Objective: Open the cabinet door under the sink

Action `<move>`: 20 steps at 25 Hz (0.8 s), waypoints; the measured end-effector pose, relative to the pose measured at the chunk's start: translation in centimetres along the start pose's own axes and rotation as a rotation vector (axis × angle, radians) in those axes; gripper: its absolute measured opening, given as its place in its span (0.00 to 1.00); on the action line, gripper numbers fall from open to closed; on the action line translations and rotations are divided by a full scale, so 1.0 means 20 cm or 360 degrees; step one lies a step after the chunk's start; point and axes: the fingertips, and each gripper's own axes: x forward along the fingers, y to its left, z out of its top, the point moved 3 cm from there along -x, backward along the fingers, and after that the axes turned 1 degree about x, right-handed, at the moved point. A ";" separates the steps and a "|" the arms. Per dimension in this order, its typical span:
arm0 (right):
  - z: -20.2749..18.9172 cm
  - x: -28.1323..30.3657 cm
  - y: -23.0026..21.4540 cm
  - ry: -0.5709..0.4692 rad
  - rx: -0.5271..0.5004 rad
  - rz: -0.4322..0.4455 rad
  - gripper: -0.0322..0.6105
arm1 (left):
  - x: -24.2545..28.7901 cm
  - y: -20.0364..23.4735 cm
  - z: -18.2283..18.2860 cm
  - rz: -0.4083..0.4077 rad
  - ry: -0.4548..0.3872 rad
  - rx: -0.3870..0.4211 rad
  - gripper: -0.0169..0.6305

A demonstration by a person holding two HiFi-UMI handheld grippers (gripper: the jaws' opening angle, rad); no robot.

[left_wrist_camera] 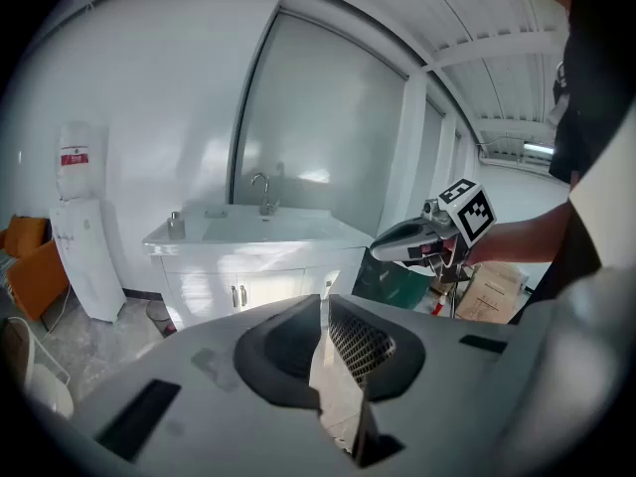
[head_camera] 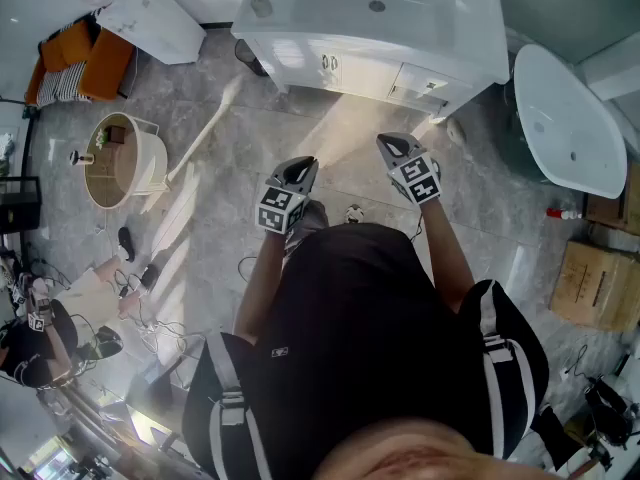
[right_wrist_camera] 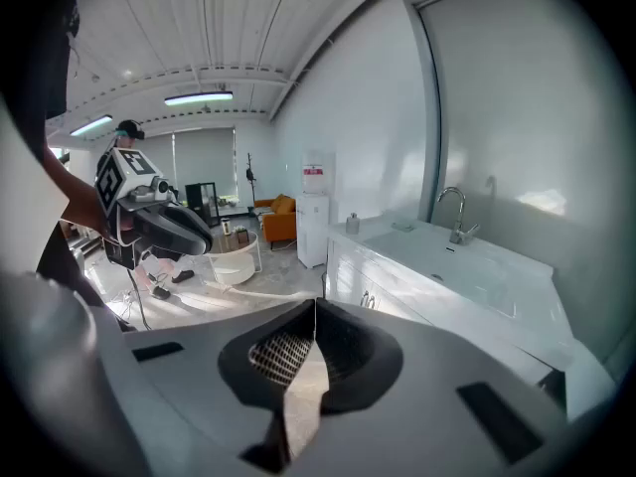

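both the left gripper point(head_camera: 302, 165) and the right gripper point(head_camera: 393, 142) were pressed together on nothing, held level toward the sink point(head_camera: 380, 8), likely for the approach. the cabinet door point(head_camera: 300, 58) sat shut beneath it, well apart from the 2 tools.

1. No word, number or brand can be read in any view.
2. The red label point(left_wrist_camera: 75, 157) on the white water dispenser point(left_wrist_camera: 84, 266), far left by the wall, bears print too small to make out.
3. The cube point(head_camera: 281, 209) on the left gripper point(head_camera: 300, 165) and the cube point(head_camera: 420, 179) on the right gripper point(head_camera: 392, 144) show black-and-white squares, no letters.
4. The small white mark point(head_camera: 279, 351) on the person's black shirt point(head_camera: 350, 318) is illegible.
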 end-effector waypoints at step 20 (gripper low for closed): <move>-0.03 0.05 -0.02 0.0073 0.0060 -0.0053 0.14 | 0.06 0.06 -0.01 -0.0059 0.0010 -0.0024 0.08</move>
